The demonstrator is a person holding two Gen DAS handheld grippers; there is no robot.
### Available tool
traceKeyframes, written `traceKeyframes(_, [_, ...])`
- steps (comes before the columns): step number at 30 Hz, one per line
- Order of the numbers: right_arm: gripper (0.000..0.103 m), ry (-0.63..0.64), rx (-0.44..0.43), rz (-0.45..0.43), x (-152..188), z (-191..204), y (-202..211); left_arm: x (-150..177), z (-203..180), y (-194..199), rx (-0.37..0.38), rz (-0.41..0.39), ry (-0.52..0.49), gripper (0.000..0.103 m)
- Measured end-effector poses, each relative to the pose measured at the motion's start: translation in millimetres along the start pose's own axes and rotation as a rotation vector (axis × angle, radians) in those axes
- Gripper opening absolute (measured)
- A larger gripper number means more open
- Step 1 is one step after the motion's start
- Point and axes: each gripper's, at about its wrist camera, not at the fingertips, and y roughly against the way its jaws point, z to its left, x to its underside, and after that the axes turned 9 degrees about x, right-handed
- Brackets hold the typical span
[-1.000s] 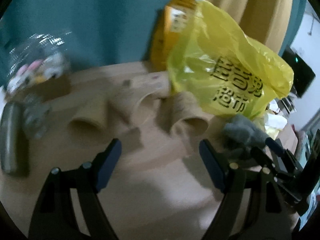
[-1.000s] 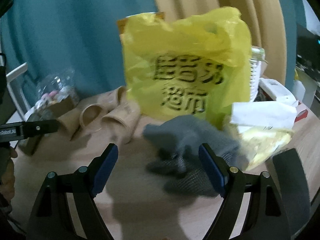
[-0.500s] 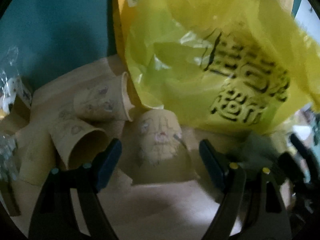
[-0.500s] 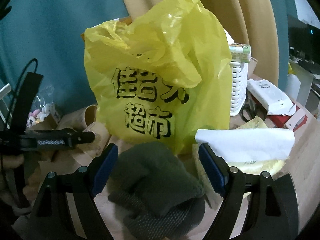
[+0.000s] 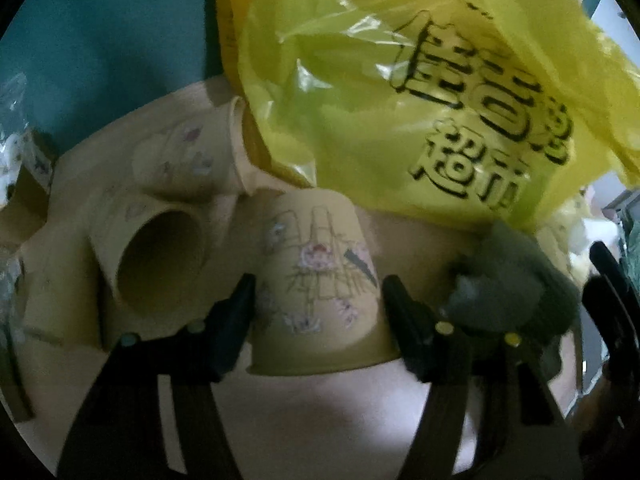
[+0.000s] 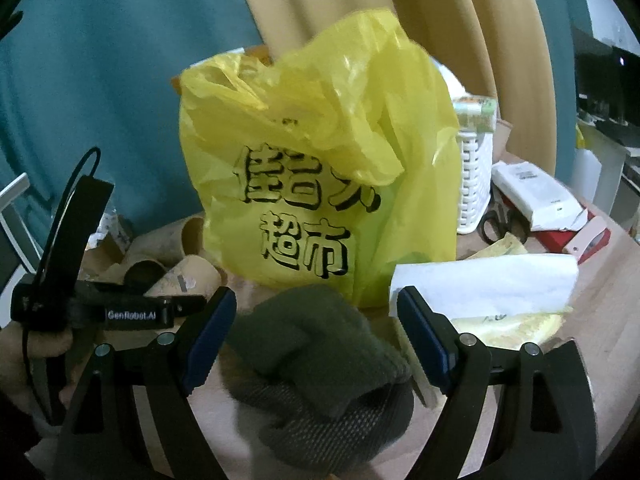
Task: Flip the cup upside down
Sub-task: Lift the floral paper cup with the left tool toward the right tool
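A tan paper cup [image 5: 318, 284] with flower drawings stands mouth-down on the table, between the fingers of my left gripper [image 5: 318, 308]. The jaws sit close on both sides of it, touching its wall. Two more paper cups lie on their sides to its left: one with its open mouth toward me [image 5: 154, 256], one behind it [image 5: 188, 160]. In the right wrist view the cups [image 6: 176, 276] show at the left behind the left gripper body [image 6: 92, 312]. My right gripper [image 6: 316, 344] is open and empty above a grey knitted glove [image 6: 320, 360].
A big yellow plastic bag [image 5: 420, 92] stands right behind the cups, also in the right wrist view [image 6: 320, 160]. The grey glove [image 5: 508, 280] lies right of the cup. A white basket [image 6: 474, 184], scissors, white packs and paper [image 6: 484, 280] crowd the right side.
My left gripper moved forward around the flowered cup and its jaws narrowed onto it. The right gripper drew back a little and tilted; it stays open over the glove.
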Motion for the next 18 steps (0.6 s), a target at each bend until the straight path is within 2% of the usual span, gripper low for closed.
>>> traceKeyframes(8, [0.085,0.039,-0.048,-0.003,16.2,28.8,37.4,74.0,-2.6,53.2,0.041,-0.022,0.057,0.065])
traceKeyframes(14, [0.085,0.103,-0.108,0.020,40.9,55.9,64.5,132.0,5.0,101.8,0.047,-0.037,0.155,0.065])
traceKeyframes(18, [0.085,0.146,-0.146,0.048,56.9,73.8,76.9,163.3,16.5,118.1,0.025,-0.028,0.213,0.065])
